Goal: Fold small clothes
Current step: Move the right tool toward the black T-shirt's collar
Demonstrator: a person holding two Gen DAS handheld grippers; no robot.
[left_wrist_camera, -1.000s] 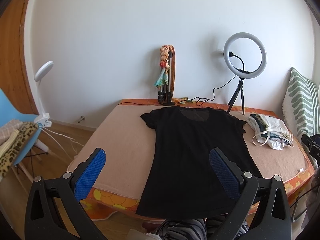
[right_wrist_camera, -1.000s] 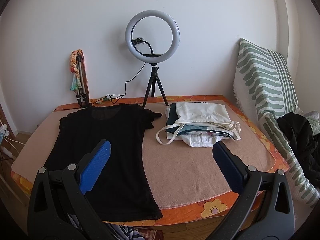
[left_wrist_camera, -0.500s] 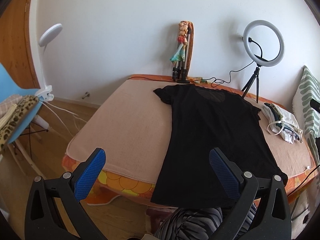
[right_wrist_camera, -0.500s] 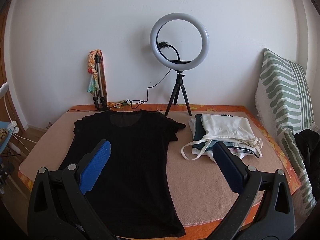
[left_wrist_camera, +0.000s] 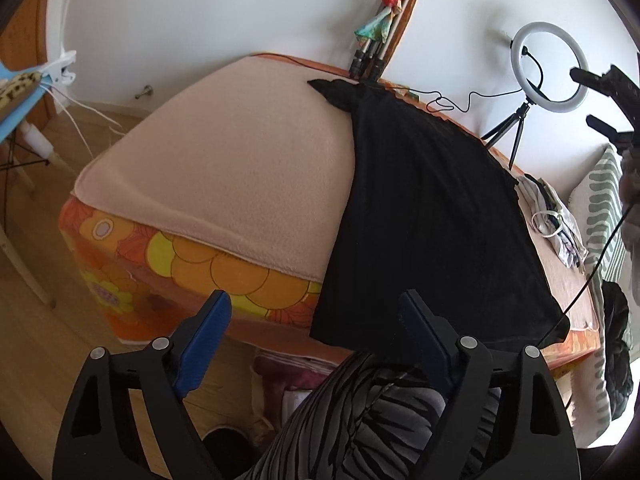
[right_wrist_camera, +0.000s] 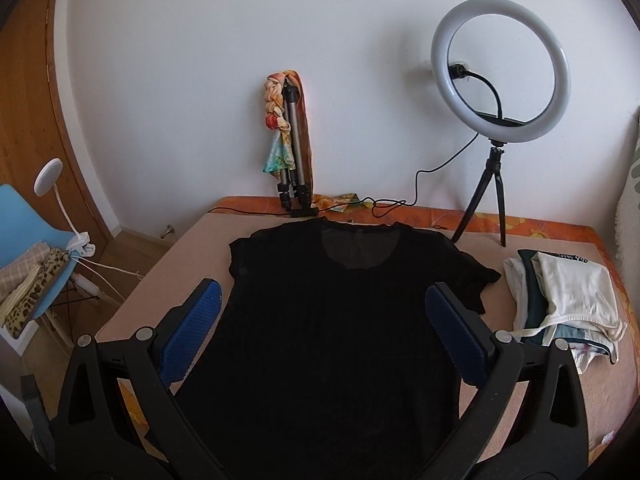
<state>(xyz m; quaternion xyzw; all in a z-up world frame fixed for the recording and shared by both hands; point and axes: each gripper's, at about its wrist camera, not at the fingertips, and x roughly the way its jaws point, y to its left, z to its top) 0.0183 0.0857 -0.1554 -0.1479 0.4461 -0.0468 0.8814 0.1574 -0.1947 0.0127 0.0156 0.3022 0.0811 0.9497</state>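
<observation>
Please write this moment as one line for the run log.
stage: reaching for hem | black T-shirt: flat on bed, unfolded | left gripper: jaws open, just closing a little, empty | right gripper: jaws open, empty

Bright daylight, sharp, fisheye-warped edges

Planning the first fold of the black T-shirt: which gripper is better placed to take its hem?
Left, probably: the left gripper hangs low at the black T-shirt hem, jaws closing, empty; the right gripper is over mid-shirt.
</observation>
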